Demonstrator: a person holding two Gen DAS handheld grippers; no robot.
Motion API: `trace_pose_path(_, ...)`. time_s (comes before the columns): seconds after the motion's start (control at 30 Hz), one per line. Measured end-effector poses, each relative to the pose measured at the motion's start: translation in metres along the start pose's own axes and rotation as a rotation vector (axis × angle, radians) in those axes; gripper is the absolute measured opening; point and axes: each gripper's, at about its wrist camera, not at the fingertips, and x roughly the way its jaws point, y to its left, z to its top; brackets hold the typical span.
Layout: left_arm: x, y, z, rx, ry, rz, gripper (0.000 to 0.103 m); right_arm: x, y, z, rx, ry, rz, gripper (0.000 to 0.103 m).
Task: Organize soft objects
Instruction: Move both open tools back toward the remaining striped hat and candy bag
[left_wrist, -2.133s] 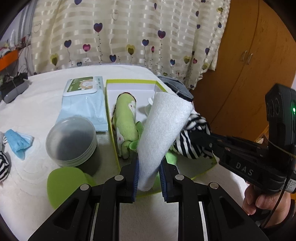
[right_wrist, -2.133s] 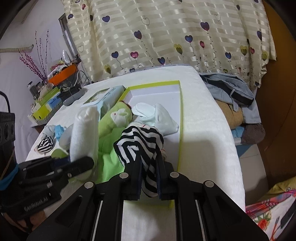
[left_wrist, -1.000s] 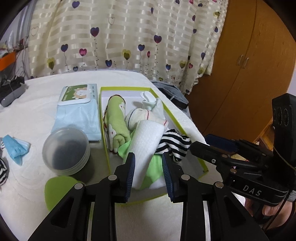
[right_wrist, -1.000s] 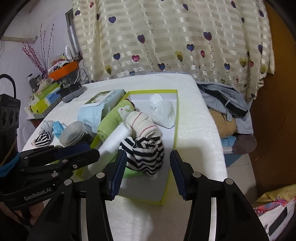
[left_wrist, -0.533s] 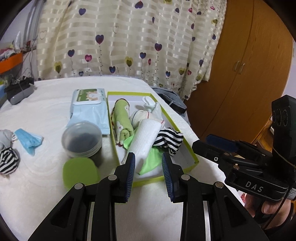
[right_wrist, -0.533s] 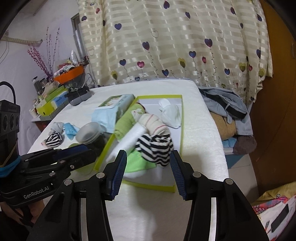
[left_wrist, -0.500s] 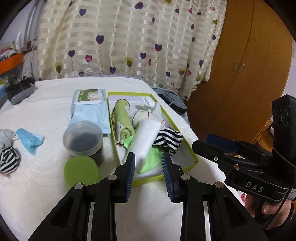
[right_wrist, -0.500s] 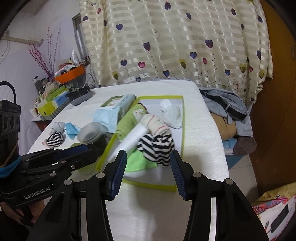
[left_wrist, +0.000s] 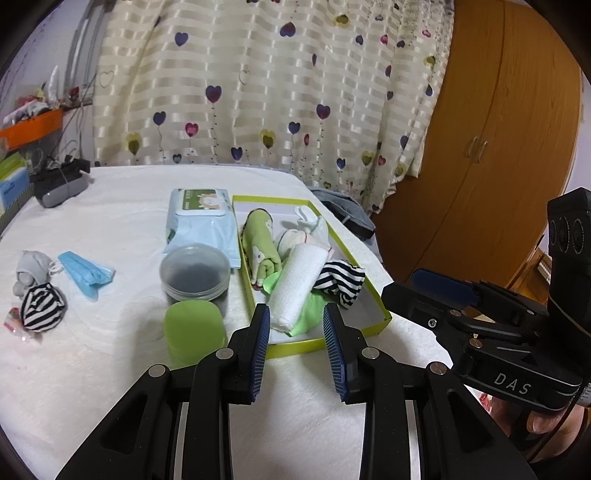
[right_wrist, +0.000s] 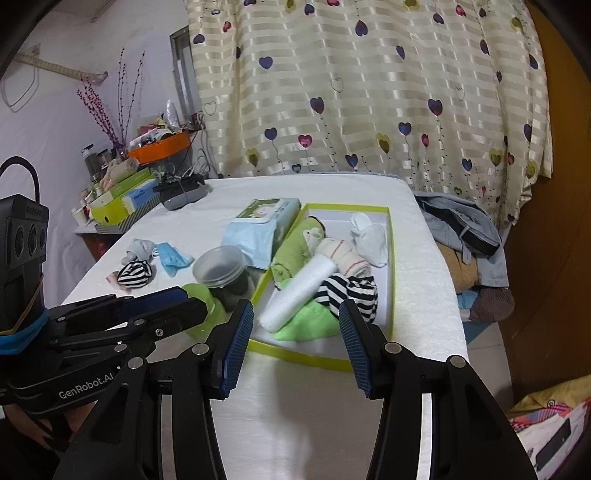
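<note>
**Greens, whites and stripes on a cream bed**

A shallow cardboard box with lime-green rim (left_wrist: 325, 341) holds a rolled white waffle-textured cloth (left_wrist: 295, 286), a black-and-white striped fabric bundle (left_wrist: 341, 278), a rolled light-green printed cloth (left_wrist: 260, 243) and a bright-green flat cloth (right_wrist: 306, 321). Outside lie a pale-blue wipes pack (left_wrist: 201, 225), a blue pleated face mask (left_wrist: 86, 273), a second black-and-white striped bundle (left_wrist: 40, 306) and a cream curtain with coloured hearts (right_wrist: 369, 85).

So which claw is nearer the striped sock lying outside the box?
Left. The left claw sits on the sock's side of the box; the right claw is over the box's near edge, farther off.
</note>
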Motion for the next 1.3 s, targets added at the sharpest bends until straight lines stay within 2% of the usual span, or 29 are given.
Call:
trace_pose_path(0.87,-0.025,0.045,-0.003,-0.084,-0.046,0.098,0.029,0.011,0.043,0.008,-0.074,0.011,0.069,0.05)
trace_pose_path(1.03,-0.029,0.057,-0.005,-0.111,-0.054,0.111,0.035,0.017,0.053,0.008,-0.09,0.019,0.082,0.05)
trace_pose_path(1.3,-0.036,0.081,-0.01,-0.151,-0.061,0.141,0.036,0.028,0.071,0.01,-0.117,0.034,0.11,0.05)
